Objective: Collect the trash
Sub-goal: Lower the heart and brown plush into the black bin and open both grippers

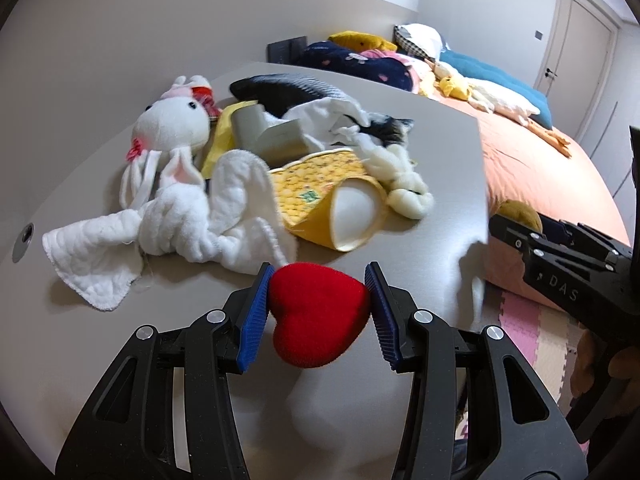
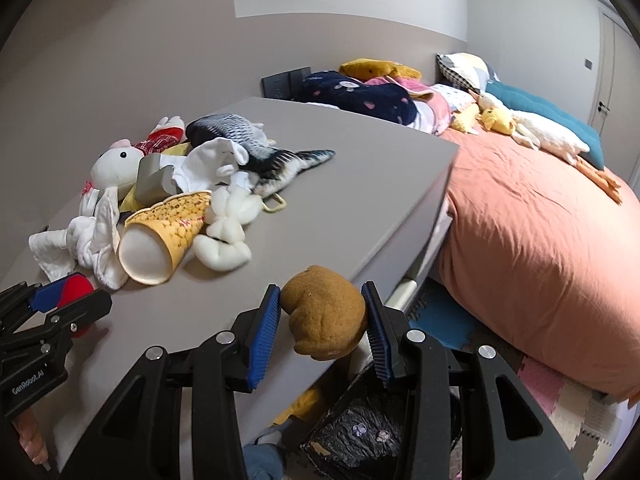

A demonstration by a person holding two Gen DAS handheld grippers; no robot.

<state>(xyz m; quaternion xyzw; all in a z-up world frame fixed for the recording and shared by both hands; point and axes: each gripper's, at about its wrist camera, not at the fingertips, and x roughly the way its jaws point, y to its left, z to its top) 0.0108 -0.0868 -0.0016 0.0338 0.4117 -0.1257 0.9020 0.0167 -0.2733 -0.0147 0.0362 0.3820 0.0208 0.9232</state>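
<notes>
My left gripper [image 1: 319, 269] is shut on a red plush heart [image 1: 318, 316], held just above the near part of the grey table [image 1: 420, 168]. The same heart [image 2: 76, 286] shows at the left edge of the right wrist view, between blue pads. My right gripper [image 2: 321, 286] is shut on a brown plush lump [image 2: 324, 316], both pads pressing its sides, over the table's front right edge. Below it stands a bin lined with a black bag [image 2: 360, 432]. In the left wrist view the brown lump [image 1: 520, 214] peeks out behind the right gripper's black body.
A pile lies on the table: a white rabbit plush [image 1: 172, 124], a white cloth [image 1: 160, 232], a yellow patterned paper cup [image 1: 320, 200] on its side, a fish plush [image 2: 248, 136]. A bed with an orange cover [image 2: 540, 240] stands to the right, foam mats on the floor.
</notes>
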